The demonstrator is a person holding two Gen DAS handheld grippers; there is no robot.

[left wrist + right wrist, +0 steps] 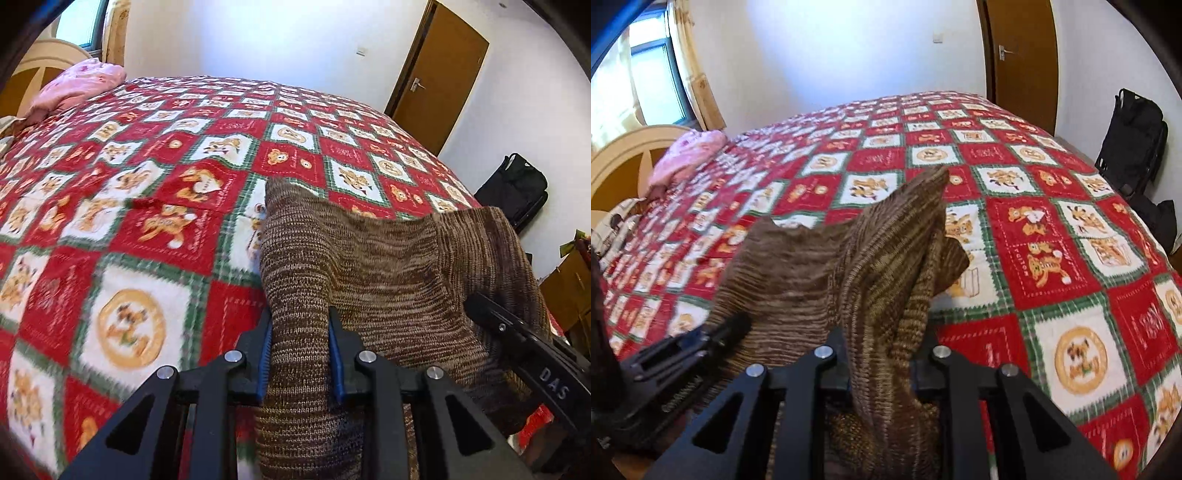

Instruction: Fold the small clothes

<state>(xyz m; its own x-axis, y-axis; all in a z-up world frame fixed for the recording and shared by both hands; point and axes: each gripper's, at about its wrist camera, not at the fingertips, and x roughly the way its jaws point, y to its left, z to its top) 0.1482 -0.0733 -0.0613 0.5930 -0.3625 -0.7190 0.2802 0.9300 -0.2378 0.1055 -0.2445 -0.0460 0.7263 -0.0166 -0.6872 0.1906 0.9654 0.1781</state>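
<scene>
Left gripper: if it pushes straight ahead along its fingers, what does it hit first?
The left gripper is already shut on the brown knit garment, so that fabric bunches ahead of it first. Beyond it lies the red patchwork bedspread. Depth is unclear through the fisheye.

White letters "DAS" stand on the black arm of the right gripper (480,306), which lies just right of the brown knit garment (369,266). The bedspread (155,206) around that garment carries small lettering in its squares, too blurred to read.
</scene>
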